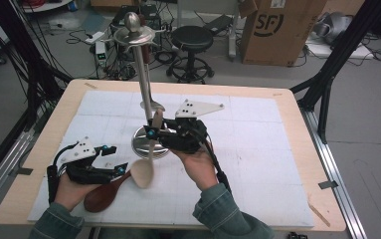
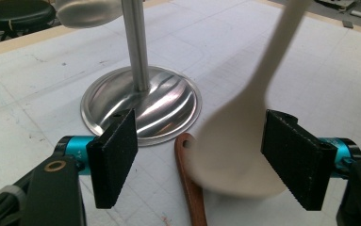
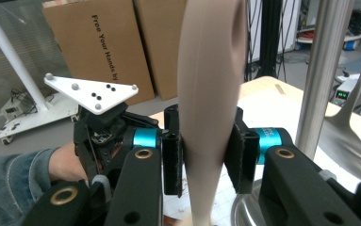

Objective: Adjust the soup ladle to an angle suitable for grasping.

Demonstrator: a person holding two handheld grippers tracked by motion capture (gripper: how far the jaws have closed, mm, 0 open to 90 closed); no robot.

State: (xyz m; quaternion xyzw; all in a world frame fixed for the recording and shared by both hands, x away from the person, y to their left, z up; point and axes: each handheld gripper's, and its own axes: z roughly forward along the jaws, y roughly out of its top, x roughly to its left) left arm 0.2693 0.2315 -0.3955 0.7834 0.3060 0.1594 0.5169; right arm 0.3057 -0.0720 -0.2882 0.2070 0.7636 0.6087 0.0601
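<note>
While the dark wooden spoon [image 1: 103, 194] lies flat on the counter [image 1: 297, 107] at its near edge, the left hand-held gripper [image 1: 120, 168] is held over its handle with jaws apart — nothing is gripped between them. Just beyond, the pale wooden spoon [image 1: 146, 167] is clamped at its handle by the right hand-held gripper [image 1: 154, 130], bowl hanging down, above the steel base of the utensil stand [image 1: 142, 79]. The spoon is judged light and stiff, its smooth handle apt to pivot in the pads; a hold nearer the handle's end would be steadier for hanging. The counter is covered with a white gridded mat [image 1: 257, 149]. Farther off, a black stool [image 1: 192, 40] and cardboard boxes [image 1: 277, 30] are seen on the floor.
</note>
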